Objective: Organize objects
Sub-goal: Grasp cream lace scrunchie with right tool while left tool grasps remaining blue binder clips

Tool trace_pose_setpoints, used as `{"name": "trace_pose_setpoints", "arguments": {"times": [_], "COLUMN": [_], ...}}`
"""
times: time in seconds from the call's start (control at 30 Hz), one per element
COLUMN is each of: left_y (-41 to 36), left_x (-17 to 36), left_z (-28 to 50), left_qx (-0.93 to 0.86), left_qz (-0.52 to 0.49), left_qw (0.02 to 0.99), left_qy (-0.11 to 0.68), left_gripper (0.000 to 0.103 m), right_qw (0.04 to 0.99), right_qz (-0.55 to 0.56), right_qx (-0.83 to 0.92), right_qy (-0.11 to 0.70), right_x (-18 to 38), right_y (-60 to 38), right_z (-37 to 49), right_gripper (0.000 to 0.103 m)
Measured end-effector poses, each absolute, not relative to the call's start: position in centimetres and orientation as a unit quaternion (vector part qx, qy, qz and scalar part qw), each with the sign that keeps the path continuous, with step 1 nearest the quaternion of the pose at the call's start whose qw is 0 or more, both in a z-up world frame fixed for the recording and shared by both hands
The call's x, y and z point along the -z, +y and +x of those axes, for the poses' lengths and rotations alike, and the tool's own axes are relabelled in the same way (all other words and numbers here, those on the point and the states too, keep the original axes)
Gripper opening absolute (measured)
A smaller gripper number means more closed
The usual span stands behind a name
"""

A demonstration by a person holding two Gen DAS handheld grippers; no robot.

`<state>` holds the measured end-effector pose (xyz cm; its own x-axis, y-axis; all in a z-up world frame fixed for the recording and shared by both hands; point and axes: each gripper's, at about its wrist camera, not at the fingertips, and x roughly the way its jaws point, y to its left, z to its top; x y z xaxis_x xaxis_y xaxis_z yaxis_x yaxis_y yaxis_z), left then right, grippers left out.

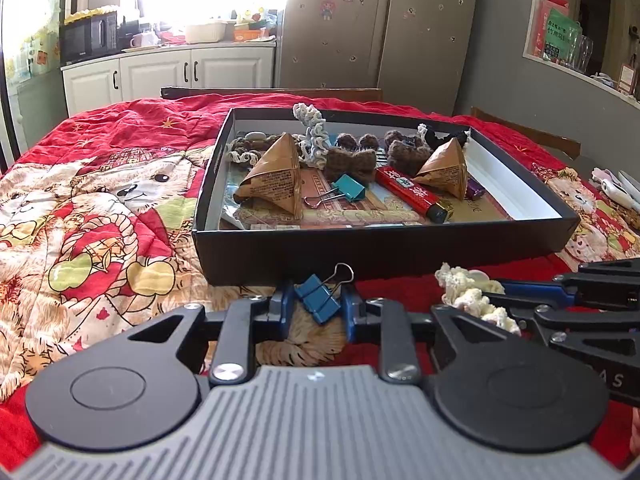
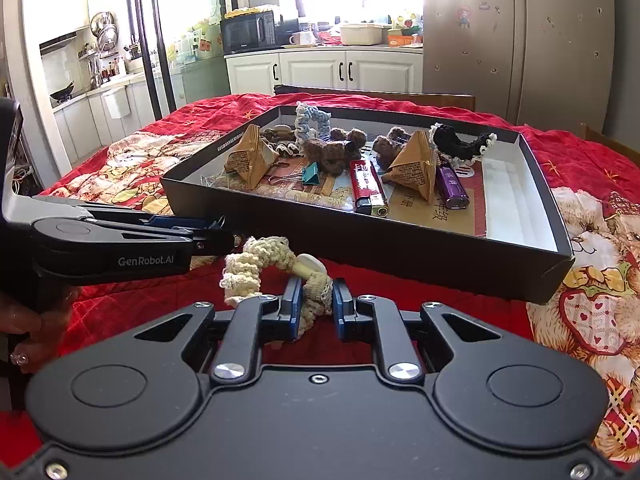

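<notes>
While both tools work low in the frame, the left gripper (image 1: 316, 310) clamps a blue binder clip (image 1: 318, 300), hard, light and slick, best pinched across its folded body. At lower right the right gripper (image 2: 316, 304) squeezes a cream crocheted scrunchie (image 2: 272, 272), soft and springy. Beyond them the black box (image 1: 360, 252) sits mid-frame on the red quilt (image 1: 120, 140).

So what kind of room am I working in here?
Most likely a home kitchen-dining area: a microwave on white cabinets, a wok on a stove, and a table under a red quilted cloth.
</notes>
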<state>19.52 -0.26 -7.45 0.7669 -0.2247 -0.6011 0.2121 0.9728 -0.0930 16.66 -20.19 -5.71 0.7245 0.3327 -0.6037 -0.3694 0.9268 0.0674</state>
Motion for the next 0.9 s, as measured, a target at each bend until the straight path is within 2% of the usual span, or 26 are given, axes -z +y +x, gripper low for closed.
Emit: {"name": "trace_pose_setpoints", "arguments": {"times": [0.9], "left_y": [0.2], "left_x": [5.3], "left_z": [17.1], "left_qx": [0.139], "left_qz": [-0.027], "left_qw": [0.944], "left_qy": [0.299], "left_gripper": [0.028], "right_qw": [0.935], "right_qz": [-0.014], "right_qx": [-0.196], "right_qy": [0.296], "right_x": [4.4], "right_y": [-20.8], "right_z": [15.5], "right_gripper": [0.012]}}
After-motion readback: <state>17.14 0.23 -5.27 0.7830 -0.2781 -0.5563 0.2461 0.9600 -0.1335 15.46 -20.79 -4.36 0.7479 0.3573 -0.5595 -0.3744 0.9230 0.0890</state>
